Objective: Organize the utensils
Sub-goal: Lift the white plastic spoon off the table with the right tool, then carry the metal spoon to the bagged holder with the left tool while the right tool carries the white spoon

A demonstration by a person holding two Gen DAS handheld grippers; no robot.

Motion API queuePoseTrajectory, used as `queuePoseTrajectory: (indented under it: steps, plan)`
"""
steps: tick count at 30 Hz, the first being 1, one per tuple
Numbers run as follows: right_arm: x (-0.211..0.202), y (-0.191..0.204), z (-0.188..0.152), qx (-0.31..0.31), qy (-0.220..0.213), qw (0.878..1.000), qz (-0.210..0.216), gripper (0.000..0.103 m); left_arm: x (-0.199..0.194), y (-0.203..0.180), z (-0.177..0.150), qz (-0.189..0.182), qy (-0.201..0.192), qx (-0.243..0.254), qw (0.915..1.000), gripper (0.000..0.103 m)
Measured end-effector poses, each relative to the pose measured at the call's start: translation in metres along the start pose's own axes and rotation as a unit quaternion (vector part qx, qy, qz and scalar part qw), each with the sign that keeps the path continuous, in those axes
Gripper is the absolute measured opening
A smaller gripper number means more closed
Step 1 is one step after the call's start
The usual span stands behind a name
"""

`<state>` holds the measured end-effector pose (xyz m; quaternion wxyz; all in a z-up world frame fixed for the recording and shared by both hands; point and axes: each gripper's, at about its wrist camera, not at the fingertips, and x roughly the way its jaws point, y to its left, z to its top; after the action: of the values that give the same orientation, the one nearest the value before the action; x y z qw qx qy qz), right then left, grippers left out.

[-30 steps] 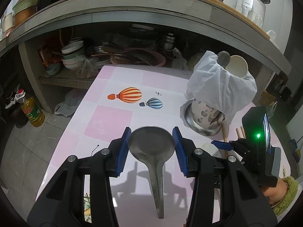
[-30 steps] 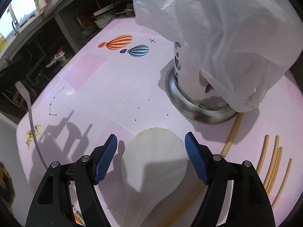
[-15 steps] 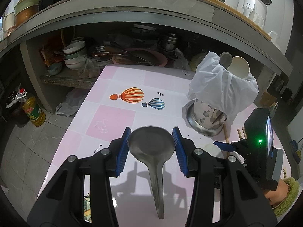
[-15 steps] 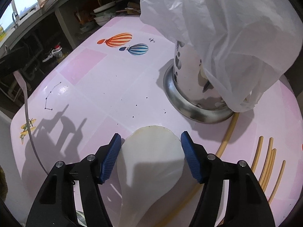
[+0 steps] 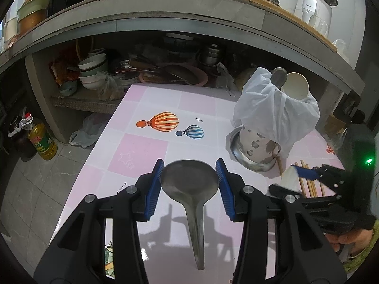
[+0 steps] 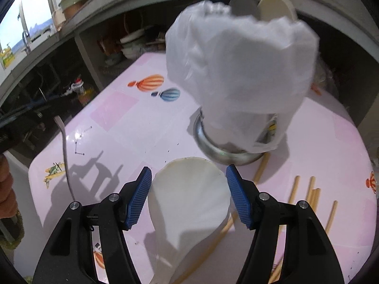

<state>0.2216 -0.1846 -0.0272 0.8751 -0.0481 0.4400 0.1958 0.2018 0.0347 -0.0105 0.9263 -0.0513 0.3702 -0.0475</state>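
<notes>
My left gripper (image 5: 189, 179) is shut on the bowl of a grey metal spoon (image 5: 197, 224), held above the pink table (image 5: 146, 151) with its handle pointing back toward me. My right gripper (image 6: 187, 184) is shut on a white rice paddle (image 6: 189, 201), lifted off the table; in the left wrist view this gripper (image 5: 287, 179) hangs at the right. Beyond it stands a utensil holder (image 6: 267, 127) draped in a white plastic bag (image 6: 236, 66), set in a metal dish (image 6: 213, 149). A metal spoon and a cream paddle stick out of its top.
Several bamboo chopsticks (image 6: 312, 194) lie loose on the table right of the holder. A shelf with stacked bowls (image 5: 92, 71) and pans runs behind the table. An oil bottle (image 5: 41, 142) stands on the floor at left. The table's left edge drops to tiles.
My right gripper closed on the white paddle and rose with it, so the holder now appears farther off. The left gripper and its spoon have stayed put.
</notes>
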Motion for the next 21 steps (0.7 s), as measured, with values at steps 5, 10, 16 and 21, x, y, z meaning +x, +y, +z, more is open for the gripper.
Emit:
queuePoseTrajectory:
  steps: [5, 10, 16, 21]
  plan:
    - [-0.026, -0.007, 0.001, 0.002, -0.032, 0.999, -0.019, 0.063, -0.002, -0.003, 0.0, -0.002, -0.001, 0.002, 1.0, 0.043]
    - [-0.049, -0.011, -0.004, -0.004, -0.059, 0.997, -0.041, 0.064, -0.003, -0.007, 0.0, -0.004, -0.002, 0.005, 1.0, 0.043]
    - [-0.077, -0.014, -0.009, -0.01, -0.095, 0.994, -0.058, 0.063, -0.006, -0.012, 0.0, -0.007, -0.006, 0.009, 0.9999, 0.043]
    - [-0.095, -0.017, -0.012, -0.001, -0.112, 0.992, -0.063, 0.063, -0.011, -0.014, 0.001, -0.011, -0.012, 0.012, 0.9998, 0.043]
